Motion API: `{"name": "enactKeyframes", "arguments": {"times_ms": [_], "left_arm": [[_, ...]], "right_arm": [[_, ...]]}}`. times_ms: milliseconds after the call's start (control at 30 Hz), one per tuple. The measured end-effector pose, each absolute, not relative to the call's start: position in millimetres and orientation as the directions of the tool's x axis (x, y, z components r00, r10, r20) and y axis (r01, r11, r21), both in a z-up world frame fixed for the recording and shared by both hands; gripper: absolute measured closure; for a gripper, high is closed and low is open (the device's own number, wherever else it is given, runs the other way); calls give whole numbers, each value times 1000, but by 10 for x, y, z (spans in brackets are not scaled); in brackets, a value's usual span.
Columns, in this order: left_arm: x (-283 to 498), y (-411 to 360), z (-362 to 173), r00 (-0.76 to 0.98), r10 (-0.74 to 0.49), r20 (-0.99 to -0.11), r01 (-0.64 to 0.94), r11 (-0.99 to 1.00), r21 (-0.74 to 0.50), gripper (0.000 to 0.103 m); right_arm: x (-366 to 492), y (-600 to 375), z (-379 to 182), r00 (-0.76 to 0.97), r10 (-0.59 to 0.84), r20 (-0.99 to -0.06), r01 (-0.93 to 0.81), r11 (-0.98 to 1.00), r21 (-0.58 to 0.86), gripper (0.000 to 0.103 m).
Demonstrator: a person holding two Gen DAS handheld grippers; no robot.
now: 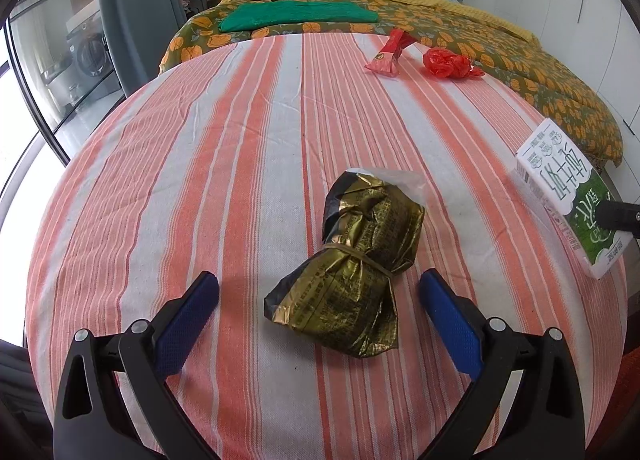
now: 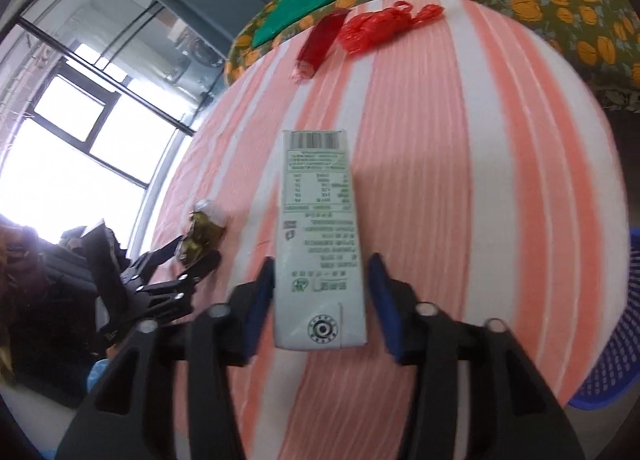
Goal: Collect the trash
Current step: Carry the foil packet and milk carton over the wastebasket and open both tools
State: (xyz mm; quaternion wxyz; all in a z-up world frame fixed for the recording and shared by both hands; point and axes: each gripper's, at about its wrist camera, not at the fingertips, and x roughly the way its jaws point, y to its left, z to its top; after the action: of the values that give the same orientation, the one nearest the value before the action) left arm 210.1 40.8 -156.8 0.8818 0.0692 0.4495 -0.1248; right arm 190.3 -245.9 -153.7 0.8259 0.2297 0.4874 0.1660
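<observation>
Tilting downward, right tool (image 2: 322,300) straddles milk carton (image 2: 320,236) unclamped; left tool (image 1: 320,300) apart.

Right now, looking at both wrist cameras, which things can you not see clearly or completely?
- Milk carton: left wrist view cuts its lower end at the edge; a black finger covers part.
- Milk carton print: right wrist view, blurred, unreadable.
- Gold foil bag: right wrist view, partly behind the left gripper.
- Blue basket: right wrist view, cut by the edge.
- Whether the right gripper pads touch the carton: unclear.
</observation>
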Motion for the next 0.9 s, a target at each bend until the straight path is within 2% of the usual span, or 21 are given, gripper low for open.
{"name": "enactKeyframes", "arguments": {"times_ms": [33, 167, 233, 267, 300, 433, 533, 667, 700, 733, 767, 833, 867, 900], "left_arm": [[2102, 408, -1569, 565, -158, -810, 282, 959, 10, 5], [2081, 441, -1561, 560, -181, -809, 291, 957, -12, 5], [2028, 530, -1527, 542, -260, -799, 335, 939, -78, 5], [2004, 584, -1512, 532, -293, -794, 353, 930, -106, 5], [1976, 652, -1494, 521, -322, -790, 368, 920, -132, 5], [1972, 770, -1414, 513, -351, -783, 363, 916, -173, 5], [2037, 658, -1341, 512, -345, -787, 371, 915, -160, 5], [2142, 360, -1367, 509, -255, -822, 415, 909, -24, 5], [2151, 322, -1381, 514, -234, -825, 420, 907, 4, 7], [2166, 279, -1392, 514, -218, -829, 427, 904, 27, 14], [2172, 263, -1395, 511, -217, -832, 432, 901, 30, 18], [2175, 239, -1395, 504, -222, -834, 445, 895, 31, 36], [2170, 228, -1399, 503, -225, -835, 454, 890, 34, 41], [2166, 216, -1411, 500, -221, -837, 459, 887, 40, 52]], "right_arm": [[1907, -2487, -1537, 479, 466, -744, -32, 856, 516, 32], [1886, -2633, -1512, 511, 386, -768, 16, 889, 458, 26], [1871, -2674, -1464, 520, 335, -786, 19, 915, 403, 24], [1850, -2645, -1392, 519, 316, -794, 0, 929, 370, 22], [1845, -2625, -1352, 517, 303, -800, -20, 939, 343, 15], [1897, -2280, -1237, 483, 194, -854, -152, 979, 136, 13], [2000, -2082, -1331, 427, 133, -894, -205, 978, 47, 13], [2123, -1967, -1445, 424, 41, -905, -199, 979, -49, 14], [2141, -1980, -1474, 418, 33, -908, -195, 979, -55, 21], [2146, -2014, -1484, 424, 29, -905, -184, 981, -55, 43], [2152, -2040, -1477, 431, 36, -902, -177, 983, -45, 53], [2117, -2125, -1425, 446, 64, -893, -160, 987, -9, 55], [2082, -2161, -1383, 460, 78, -885, -157, 988, 5, 55], [2029, -2211, -1333, 473, 101, -875, -157, 987, 30, 55]]}}
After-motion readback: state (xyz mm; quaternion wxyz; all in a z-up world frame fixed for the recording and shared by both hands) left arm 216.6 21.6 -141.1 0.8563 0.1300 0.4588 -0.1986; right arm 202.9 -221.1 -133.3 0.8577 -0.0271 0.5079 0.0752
